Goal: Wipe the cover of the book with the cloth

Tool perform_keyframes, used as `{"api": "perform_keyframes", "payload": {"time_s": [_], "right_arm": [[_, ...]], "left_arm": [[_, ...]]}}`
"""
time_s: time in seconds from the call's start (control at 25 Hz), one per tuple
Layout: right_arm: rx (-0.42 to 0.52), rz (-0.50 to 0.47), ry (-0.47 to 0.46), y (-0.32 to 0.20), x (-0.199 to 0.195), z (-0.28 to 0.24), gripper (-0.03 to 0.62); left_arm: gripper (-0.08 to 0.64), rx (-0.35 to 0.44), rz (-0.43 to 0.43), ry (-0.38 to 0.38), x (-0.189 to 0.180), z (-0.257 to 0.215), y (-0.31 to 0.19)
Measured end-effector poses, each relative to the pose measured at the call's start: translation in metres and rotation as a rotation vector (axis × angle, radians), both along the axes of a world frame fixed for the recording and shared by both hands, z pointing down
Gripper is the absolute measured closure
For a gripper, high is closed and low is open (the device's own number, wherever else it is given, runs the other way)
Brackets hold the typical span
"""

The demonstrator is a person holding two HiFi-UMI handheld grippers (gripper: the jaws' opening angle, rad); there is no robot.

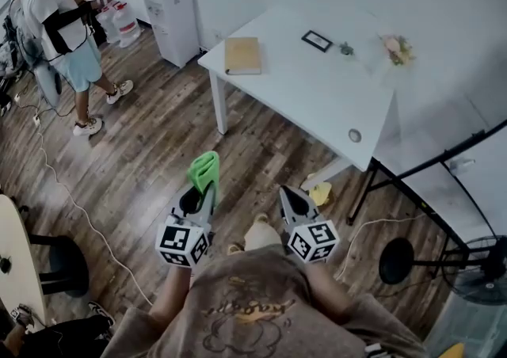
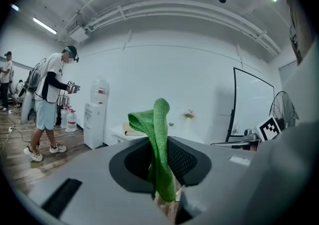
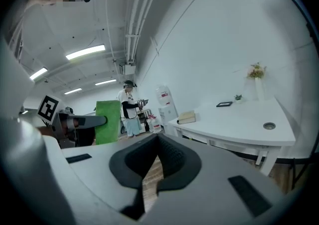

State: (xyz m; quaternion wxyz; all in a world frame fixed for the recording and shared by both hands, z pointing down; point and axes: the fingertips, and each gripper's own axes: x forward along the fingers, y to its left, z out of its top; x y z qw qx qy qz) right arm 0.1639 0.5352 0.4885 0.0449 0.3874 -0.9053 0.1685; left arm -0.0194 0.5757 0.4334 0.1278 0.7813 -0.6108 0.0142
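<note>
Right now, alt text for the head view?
Above a wooden floor, the left gripper is shut on a bright green knitted cloth; the right gripper is shut and empty. Ahead, a tan closed book lies at the corner of a white table.

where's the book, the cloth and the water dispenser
book (image 1: 242, 55), head view, middle of its tan cover
cloth (image 1: 204, 168), head view, on its upper green fold
water dispenser (image 1: 174, 20), head view, on its white front panel
</note>
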Motion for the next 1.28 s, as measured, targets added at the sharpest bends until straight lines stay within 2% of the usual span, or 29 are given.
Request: {"api": "perform_keyframes", "payload": {"time_s": [0.24,0.48,0.84,1.28], "right_arm": [[-0.008,0.009,-0.003,-0.036,-0.015,0.008,0.591],[-0.005,0.007,-0.025,-0.097,-0.037,0.014,0.591],[0.023,-0.045,0.035,-0.19,-0.087,0.003,0.591],[0.044,-0.098,0.08,-0.32,-0.112,-0.013,0.591]], "left_arm": [[0.491,0.002,0.007,0.008,-0.014,0.01,-0.038],[0.491,0.004,0.003,0.015,-0.034,0.014,-0.093],[0.491,-0.007,0.001,0.026,-0.071,0.015,-0.19],[0.491,-0.011,-0.039,0.031,-0.098,0.002,-0.321]]}}
